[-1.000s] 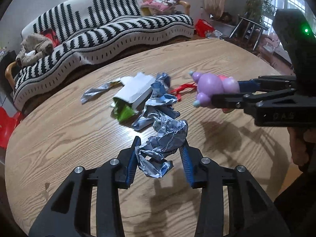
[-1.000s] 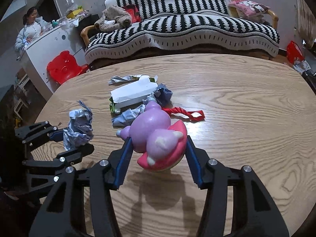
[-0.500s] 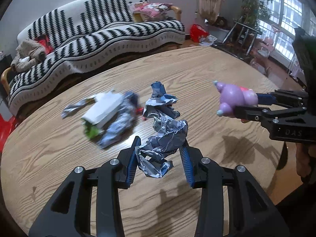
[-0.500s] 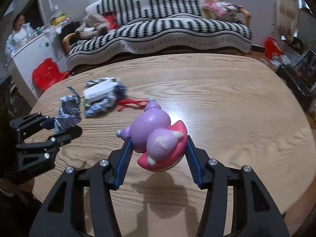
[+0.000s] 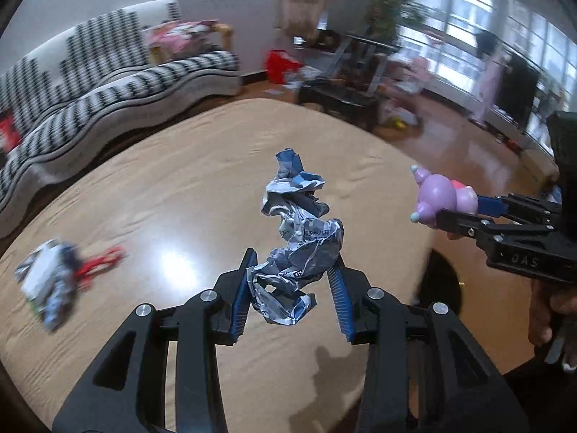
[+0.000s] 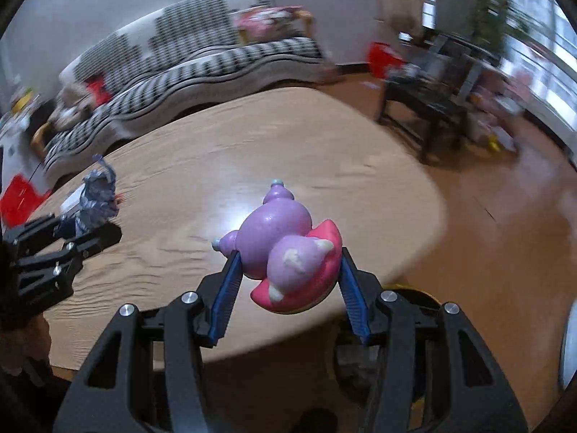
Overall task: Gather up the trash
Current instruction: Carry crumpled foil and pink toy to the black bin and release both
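My left gripper (image 5: 293, 297) is shut on a crumpled wad of blue and white paper (image 5: 299, 238), held above the round wooden table (image 5: 180, 187). My right gripper (image 6: 286, 283) is shut on a purple and pink toy figure (image 6: 285, 249), held near the table's right edge. In the left wrist view the toy figure (image 5: 441, 195) and the right gripper (image 5: 465, 213) show at the right. In the right wrist view the paper wad (image 6: 98, 198) and the left gripper (image 6: 81, 229) show at the left. The remaining trash pile (image 5: 50, 285) with a red strip (image 5: 102, 258) lies blurred at the table's left.
A striped sofa (image 5: 108, 72) stands behind the table. A dark low table (image 6: 429, 108) and clutter stand on the wooden floor (image 6: 505, 234) to the right, by the windows. A dark round object with a yellowish rim (image 6: 414, 296) sits below the table's edge, under my right gripper.
Both grippers have swung to the right with their loads. The trash pile has slid from the middle to the far left of the left wrist view, and the table's right edge and floor have come into view.
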